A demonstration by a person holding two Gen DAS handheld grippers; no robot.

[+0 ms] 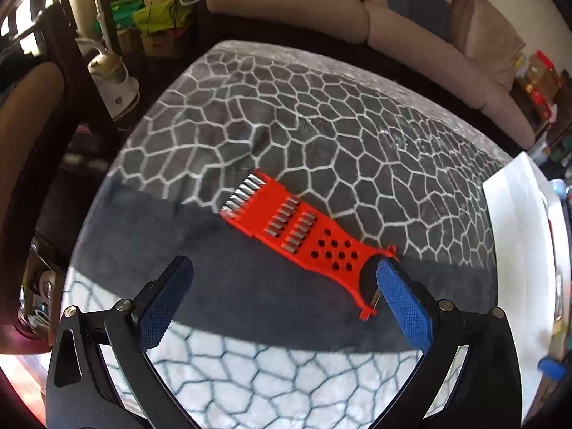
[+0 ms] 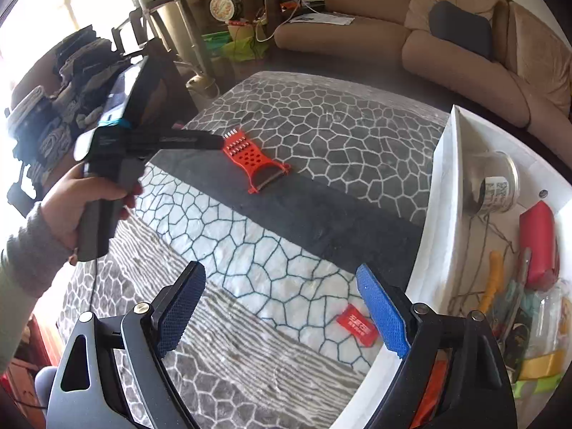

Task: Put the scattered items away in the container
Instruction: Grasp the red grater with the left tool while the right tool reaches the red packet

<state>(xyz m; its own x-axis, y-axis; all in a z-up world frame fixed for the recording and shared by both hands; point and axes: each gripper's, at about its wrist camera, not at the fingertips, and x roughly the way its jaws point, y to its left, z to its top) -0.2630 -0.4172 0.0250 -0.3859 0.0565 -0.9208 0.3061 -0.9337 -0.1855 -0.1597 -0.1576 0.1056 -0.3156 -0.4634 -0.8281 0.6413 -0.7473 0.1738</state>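
Observation:
A red plastic grater-peeler (image 1: 304, 230) lies flat on the patterned cloth, steel teeth at its far end, peeler blade at its near end. My left gripper (image 1: 284, 273) is open just short of it, the right fingertip (image 1: 388, 268) by the peeler end. In the right wrist view the grater (image 2: 255, 162) lies mid-table with the left gripper's fingers (image 2: 193, 141) by its far end. My right gripper (image 2: 280, 279) is open and empty, near the white container (image 2: 441, 186) at the right.
The container (image 1: 514, 221) holds a steel cup (image 2: 495, 182), a red bottle (image 2: 540, 239), yellow-handled pliers (image 2: 491, 282) and several small items. A brown sofa (image 2: 411, 35) curves behind the table. A red label (image 2: 357, 323) is sewn on the cloth.

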